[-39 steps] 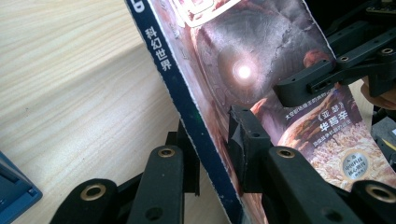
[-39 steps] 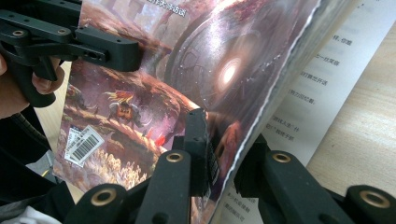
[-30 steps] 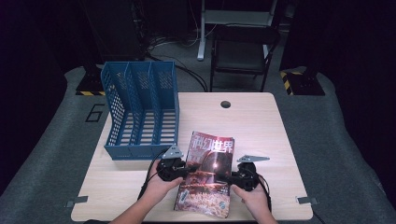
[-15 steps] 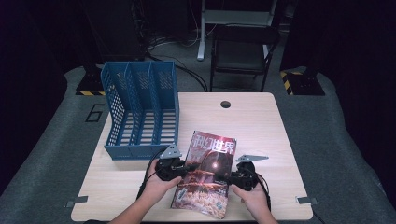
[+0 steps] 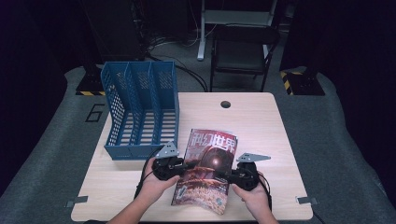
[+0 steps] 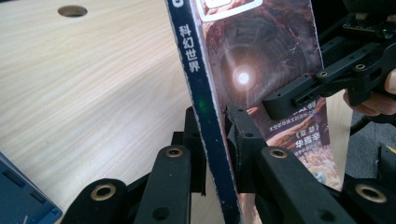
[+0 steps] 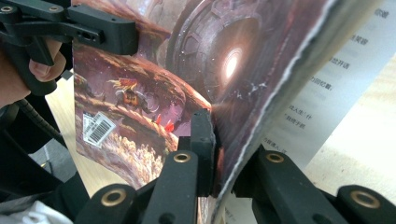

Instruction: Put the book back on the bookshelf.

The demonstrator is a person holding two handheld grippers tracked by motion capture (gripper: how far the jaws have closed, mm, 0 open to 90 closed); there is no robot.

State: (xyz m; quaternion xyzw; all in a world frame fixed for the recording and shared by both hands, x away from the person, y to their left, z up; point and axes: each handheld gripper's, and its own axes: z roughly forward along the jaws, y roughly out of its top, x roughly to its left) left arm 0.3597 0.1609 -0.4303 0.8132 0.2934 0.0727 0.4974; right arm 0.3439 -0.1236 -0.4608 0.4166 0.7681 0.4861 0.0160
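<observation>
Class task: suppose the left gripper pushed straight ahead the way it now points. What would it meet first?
Probably the right gripper: the left gripper, clamped on the magazine spine, points across the cover toward it, though depth is uncertain.

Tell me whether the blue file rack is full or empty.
Empty: the rack's three slots show only bare blue mesh in the high view.

The blue file rack (image 5: 140, 109) stands on the left rear part of the bench (image 5: 261, 121) and blocks passage there; its near wall lies just behind the left gripper (image 5: 184, 164). Right of the rack, the bench lies bare up to the cable hole (image 5: 225, 104) and the far edge. The magazine (image 5: 208, 170), right of the rack's near corner, fills the gap to the right gripper (image 5: 223, 176).
</observation>
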